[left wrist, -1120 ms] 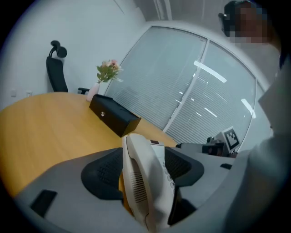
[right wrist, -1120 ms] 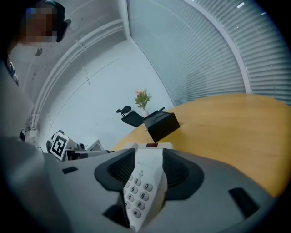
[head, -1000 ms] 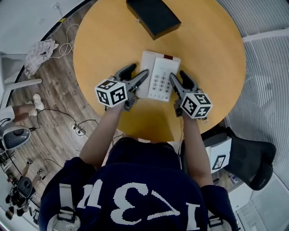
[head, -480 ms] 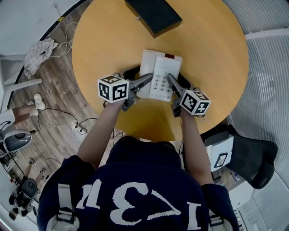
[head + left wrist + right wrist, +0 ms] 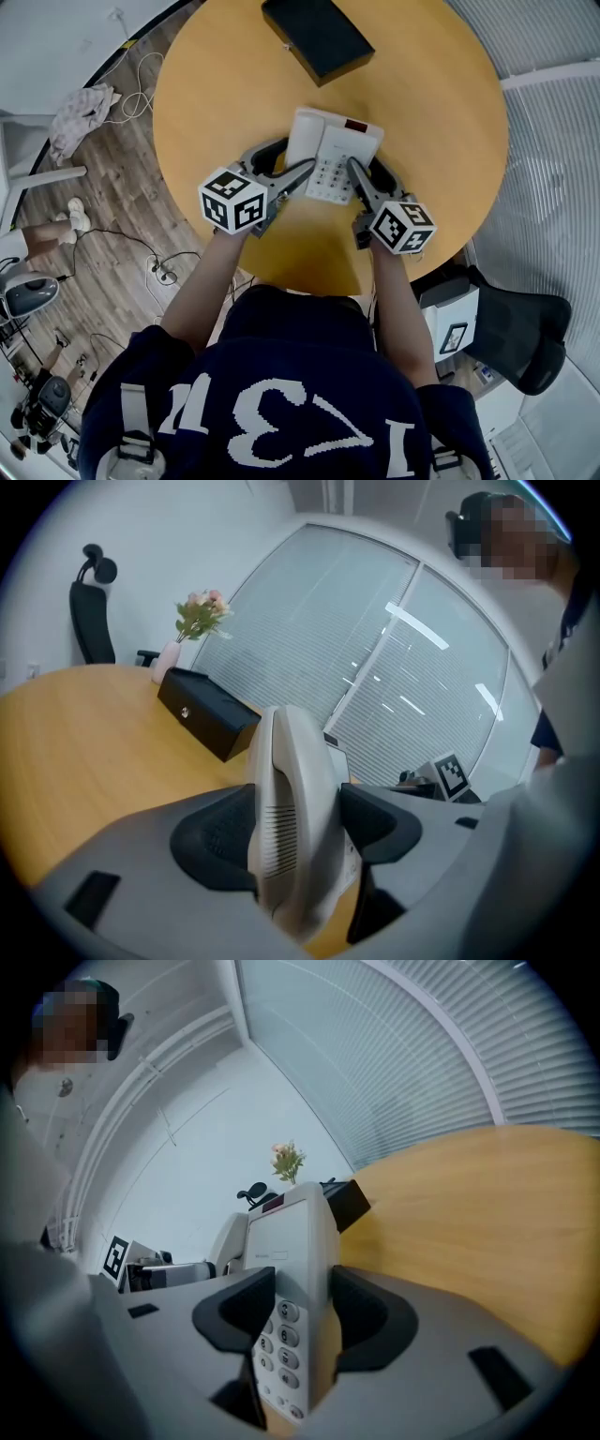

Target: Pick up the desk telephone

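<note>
My left claw (image 5: 295,832) had its two pads pressed on the handset side of the telephone (image 5: 333,155), the pale handset standing on edge between them. My right claw (image 5: 300,1312) had the keypad side between its jaws, which were closing, one pad over the number keys and the other against the outer edge.

The weak point, as I judged it, was the left grip. The handset only rests in its cradle, so if I raised that side faster than the other, it could have come away from the base and left the body hanging from the right claw alone. The right pad sat on buttons (a slippery, uneven face), so the base might have twisted or slid out as the weight came on.

The telephone lay straight ahead of me, spanning both claws, its near end between them and its far end pointing away. It sat near the middle of the round bench (image 5: 422,103). I could not tell whether it had left the wood yet.

Further off, well apart from the telephone, a black box (image 5: 319,33) lay near the far rim, with flowers (image 5: 200,616) beyond it.
</note>
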`<action>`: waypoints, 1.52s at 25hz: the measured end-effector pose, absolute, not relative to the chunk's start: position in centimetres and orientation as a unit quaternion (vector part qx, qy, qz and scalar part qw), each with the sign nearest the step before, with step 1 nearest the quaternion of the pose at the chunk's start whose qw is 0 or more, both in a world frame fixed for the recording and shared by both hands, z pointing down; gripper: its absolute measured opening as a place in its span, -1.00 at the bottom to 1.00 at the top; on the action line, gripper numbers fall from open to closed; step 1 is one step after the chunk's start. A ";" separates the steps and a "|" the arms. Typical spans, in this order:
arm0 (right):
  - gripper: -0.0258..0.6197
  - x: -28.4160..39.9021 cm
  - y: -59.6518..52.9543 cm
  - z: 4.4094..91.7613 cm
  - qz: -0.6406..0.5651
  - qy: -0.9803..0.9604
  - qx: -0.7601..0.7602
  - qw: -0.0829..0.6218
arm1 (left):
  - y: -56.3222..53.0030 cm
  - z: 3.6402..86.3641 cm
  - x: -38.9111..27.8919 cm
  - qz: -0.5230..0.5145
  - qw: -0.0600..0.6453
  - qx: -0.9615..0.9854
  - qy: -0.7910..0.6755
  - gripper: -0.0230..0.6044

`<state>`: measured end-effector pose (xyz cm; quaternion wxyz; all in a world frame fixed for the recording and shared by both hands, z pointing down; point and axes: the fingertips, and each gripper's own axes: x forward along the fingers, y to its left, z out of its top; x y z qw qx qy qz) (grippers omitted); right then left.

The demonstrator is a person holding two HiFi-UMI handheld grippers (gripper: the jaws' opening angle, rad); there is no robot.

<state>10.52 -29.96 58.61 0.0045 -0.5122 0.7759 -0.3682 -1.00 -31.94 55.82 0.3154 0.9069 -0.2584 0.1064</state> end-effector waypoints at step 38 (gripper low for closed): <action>-0.29 13.5 -29.5 32.0 -0.078 0.850 -0.513 0.095 | -29.9 30.5 1.3 -0.076 0.071 0.956 -0.275 0.00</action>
